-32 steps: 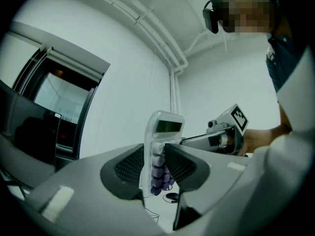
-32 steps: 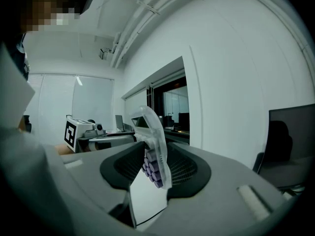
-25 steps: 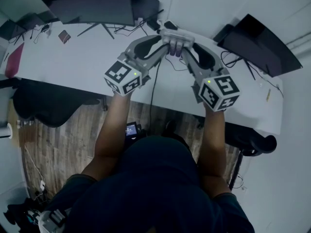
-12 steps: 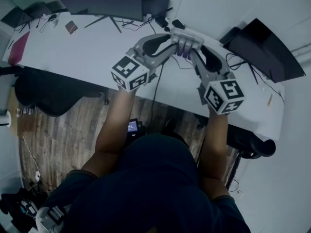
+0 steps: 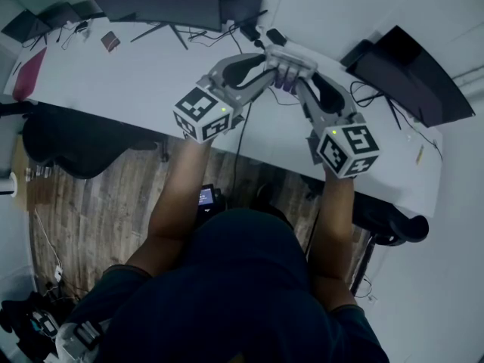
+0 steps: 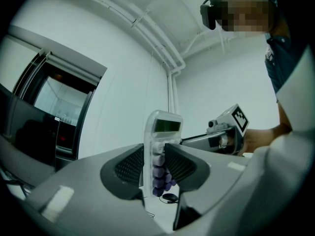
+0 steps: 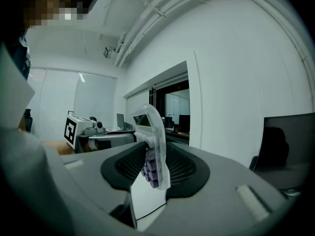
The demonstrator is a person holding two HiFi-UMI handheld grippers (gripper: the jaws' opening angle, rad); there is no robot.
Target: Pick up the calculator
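A person seen from above holds a two-fingered grey gripper in each hand over a long white desk [image 5: 113, 82]. Both grippers meet on one thing: a slim clear-plastic calculator with purple keys and a small grey display [image 5: 288, 64], lifted above the middle of the desk, towards its far edge.

The left gripper [image 5: 266, 72] comes in from the desk's left end. In the left gripper view its ribbed black fingers [image 6: 130, 164] are closed on the calculator [image 6: 160, 142], which stands upright between them, display on top.

The right gripper [image 5: 301, 79] comes in from the desk's right end. In the right gripper view its fingers [image 7: 184, 167] also clamp the calculator [image 7: 153, 149], here leaning to the left.

Each gripper view shows the other gripper's marker cube beyond the calculator.

Along the desk's far edge stands a wide dark monitor [image 5: 159, 4], and a second dark screen [image 5: 412, 70] sits at its right end. A small dark object on the desk behind the calculator may be a mouse [image 5: 276, 37]. A black office chair [image 5: 76, 157] is tucked under the desk's near edge, on a wooden floor [image 5: 98, 218].
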